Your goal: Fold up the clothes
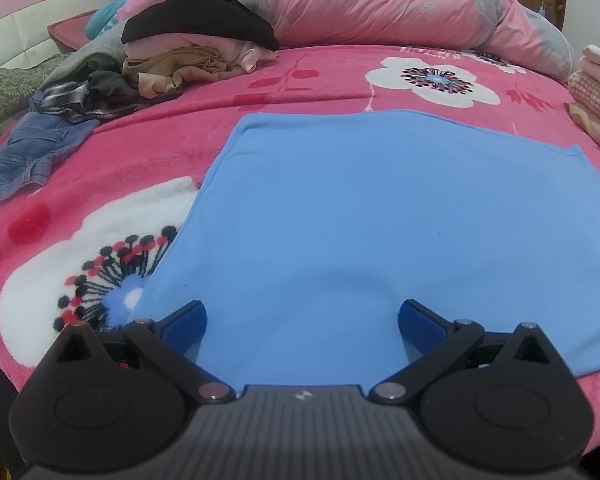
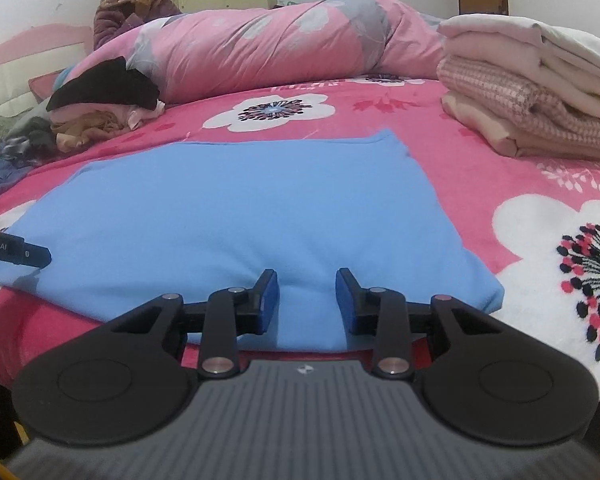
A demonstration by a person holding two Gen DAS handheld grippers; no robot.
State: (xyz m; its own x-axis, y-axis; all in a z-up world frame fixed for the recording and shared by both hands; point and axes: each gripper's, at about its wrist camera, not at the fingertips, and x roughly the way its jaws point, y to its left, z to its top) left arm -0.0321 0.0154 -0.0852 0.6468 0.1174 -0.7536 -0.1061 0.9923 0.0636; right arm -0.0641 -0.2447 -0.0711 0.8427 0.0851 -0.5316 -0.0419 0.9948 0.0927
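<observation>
A light blue garment (image 1: 380, 208) lies flat and partly folded on the pink flowered blanket (image 1: 148, 152). My left gripper (image 1: 302, 320) hovers over the garment's near left edge with its jaws wide open and nothing pinched between them. In the right wrist view the same blue garment (image 2: 240, 200) bulges up into a small ridge between the pads of my right gripper (image 2: 307, 296). That gripper is shut on this ridge at the near edge. A black part of the left gripper (image 2: 28, 254) pokes in from the left, over the garment's corner.
A heap of unfolded clothes (image 1: 172, 52) and jeans (image 1: 32, 152) lie at the back left. A stack of folded clothes (image 2: 528, 92) stands at the back right. A rolled pink quilt (image 2: 280, 40) runs across the back. A person (image 2: 132, 4) sits behind it.
</observation>
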